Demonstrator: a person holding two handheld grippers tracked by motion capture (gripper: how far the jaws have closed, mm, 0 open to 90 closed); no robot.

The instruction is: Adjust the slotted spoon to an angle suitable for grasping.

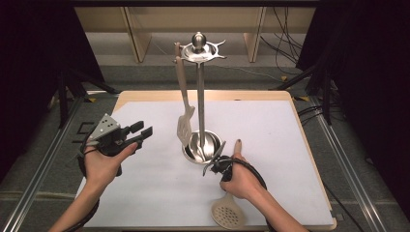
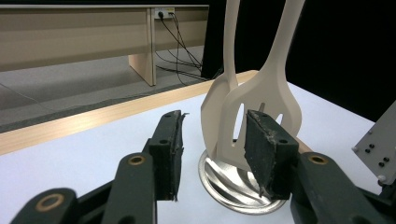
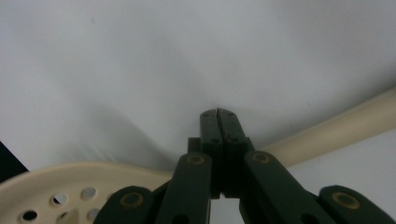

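A chrome utensil stand (image 1: 200,96) rises from a round base (image 2: 233,191) at the middle of the table. Two beige utensils hang from its top: a slotted spatula (image 2: 275,100) (image 1: 184,123) and a second blade (image 2: 212,107) behind it. My left gripper (image 1: 141,132) (image 2: 212,126) is open, held left of the stand and aimed at the hanging blades, not touching them. A beige perforated skimmer (image 1: 227,212) (image 3: 70,186) lies on the table near the front edge. My right gripper (image 1: 212,164) (image 3: 217,112) is shut, its jaws over the skimmer's handle (image 3: 336,126) with nothing seen between the tips.
A white mat (image 1: 270,135) covers the wooden table (image 1: 203,94). Beyond the table are a floor with cables (image 1: 285,38) and low wooden furniture (image 2: 70,42). Metal rails (image 1: 43,164) run along both sides.
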